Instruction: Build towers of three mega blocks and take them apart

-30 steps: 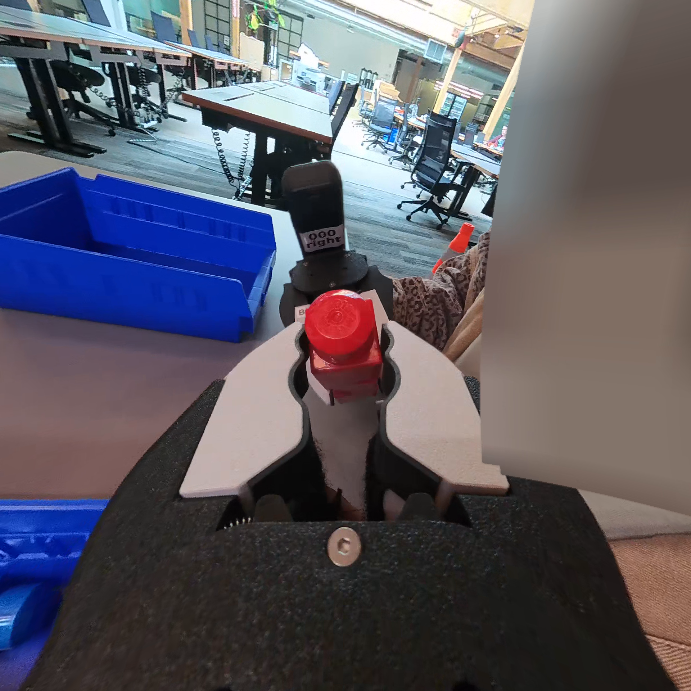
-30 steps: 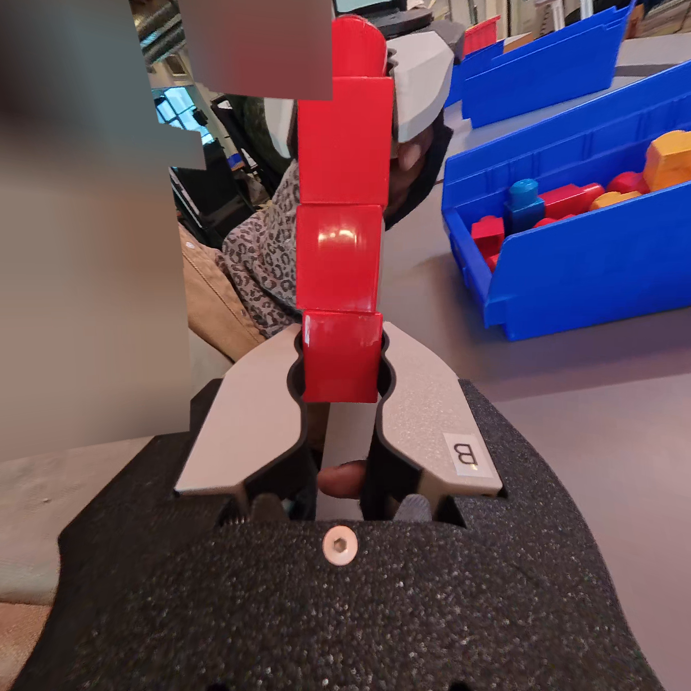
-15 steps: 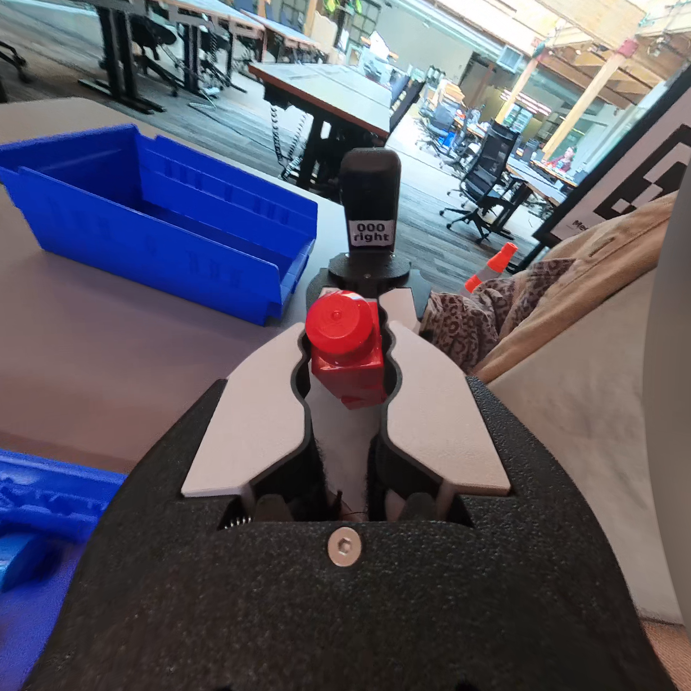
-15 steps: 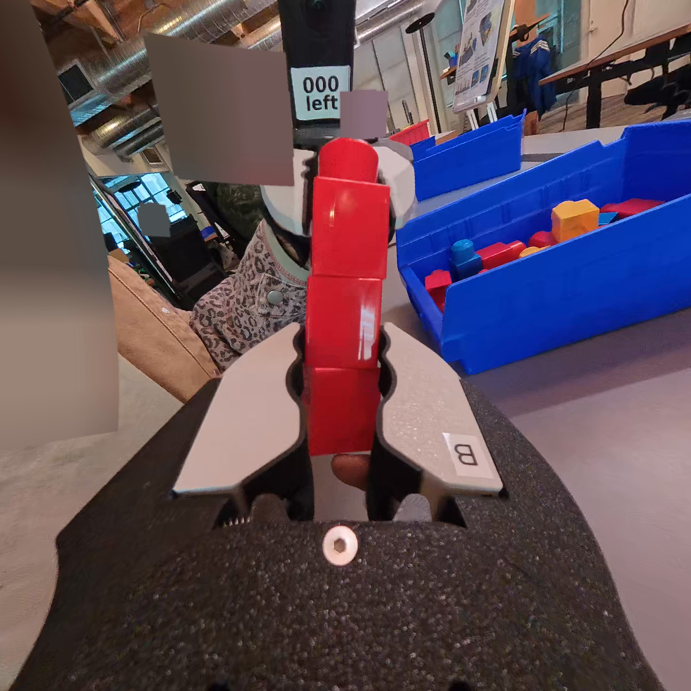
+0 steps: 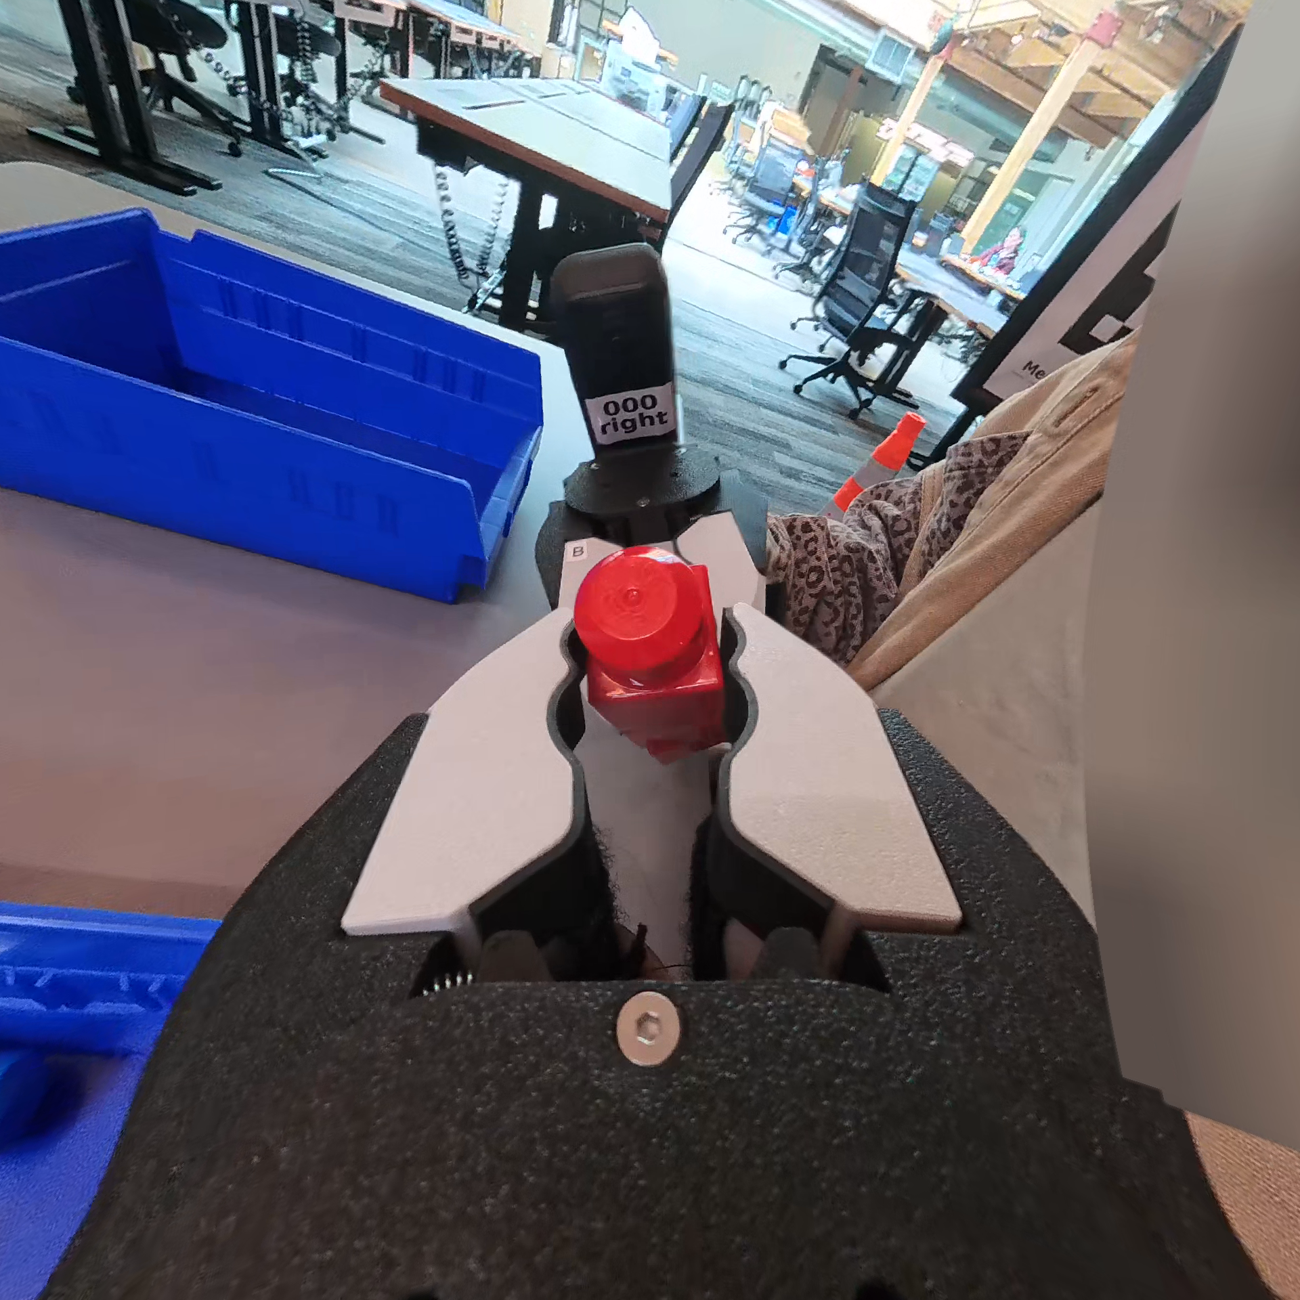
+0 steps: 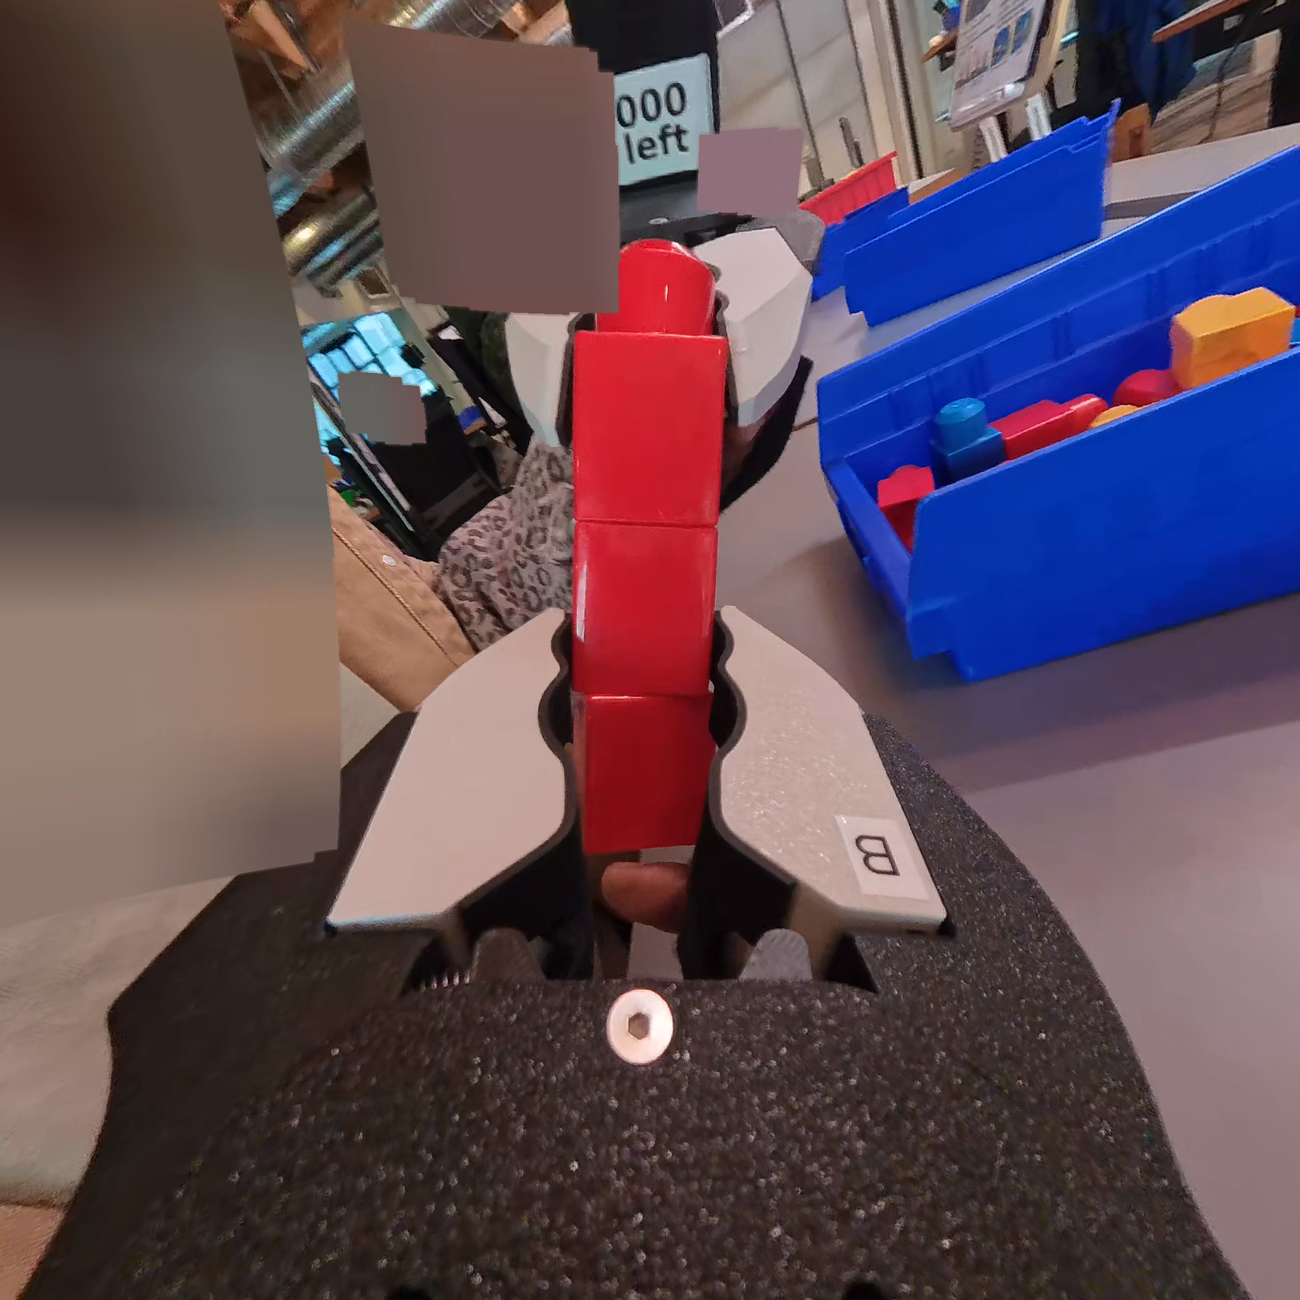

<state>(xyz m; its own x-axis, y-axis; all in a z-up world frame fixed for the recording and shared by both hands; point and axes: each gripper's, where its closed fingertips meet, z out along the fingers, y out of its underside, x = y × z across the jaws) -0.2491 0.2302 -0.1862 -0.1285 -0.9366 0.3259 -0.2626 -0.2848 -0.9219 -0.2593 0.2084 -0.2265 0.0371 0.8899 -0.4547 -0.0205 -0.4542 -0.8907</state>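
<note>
A tower of three red mega blocks (image 6: 644,492) is held in the air between both grippers. My right gripper (image 6: 644,633) is shut on its lower end: the bottom block sits deep between the fingers and the middle block is at the fingertips. My left gripper (image 6: 647,338) is shut on the top block at the far end. In the left wrist view the top red block (image 5: 654,675) faces me stud first, clamped in my left gripper (image 5: 651,626). The right gripper's fingers (image 5: 728,563) show just behind it.
A blue bin (image 6: 1090,549) with red, blue and orange blocks stands to the right, and another blue bin (image 6: 985,211) stands behind it. An empty blue bin (image 5: 281,436) sits on the grey table (image 5: 211,703). A person's leopard-print sleeve (image 5: 879,556) is close by.
The tower has slid deeper into my right gripper: its fingertips were on the bottom block and now reach the middle one. My left gripper stays shut on the top block. Both grippers shifted slightly.
</note>
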